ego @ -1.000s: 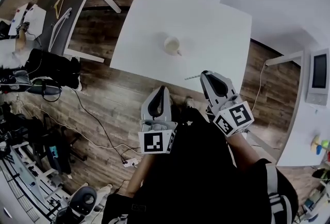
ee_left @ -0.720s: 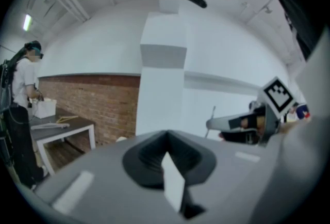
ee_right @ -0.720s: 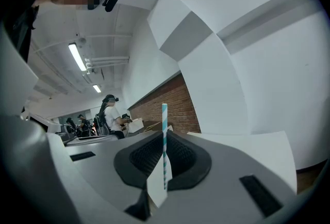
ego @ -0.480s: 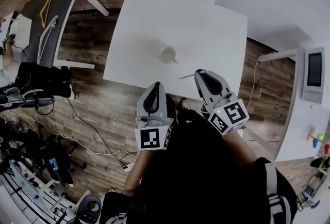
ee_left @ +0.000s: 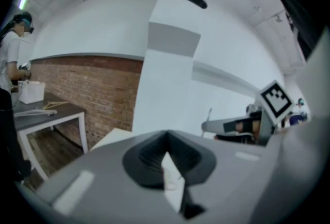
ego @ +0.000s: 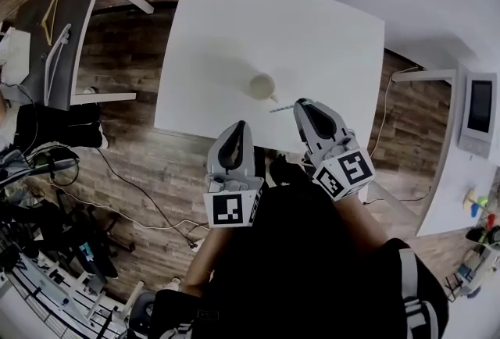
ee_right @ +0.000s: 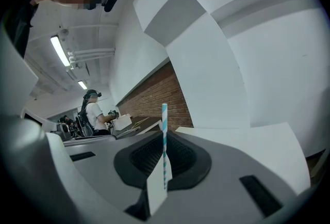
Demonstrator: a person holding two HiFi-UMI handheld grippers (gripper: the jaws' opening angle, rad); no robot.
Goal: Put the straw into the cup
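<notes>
A cream cup [ego: 262,86] stands on the white table [ego: 312,33], near its front edge. My right gripper [ego: 300,106] is shut on a blue-and-white striped straw [ego: 280,107], whose free end sticks out to the left, just right of and below the cup. In the right gripper view the straw [ee_right: 165,140] rises upright from between the closed jaws. My left gripper [ego: 233,134] hangs below the table's front edge, over the wooden floor, shut with nothing in it. From the left gripper view the right gripper [ee_left: 242,126] shows with the straw [ee_left: 208,114] poking up.
A dark desk [ego: 58,17] with papers stands at the far left, with cables on the wood floor [ego: 133,173] below it. A monitor [ego: 478,111] sits at the right on another white surface. A person [ee_right: 95,112] stands far off by a brick wall.
The table and cup have shifted nearer in the head view. My right gripper with the straw now sits closer to the cup. The left gripper has barely moved.
</notes>
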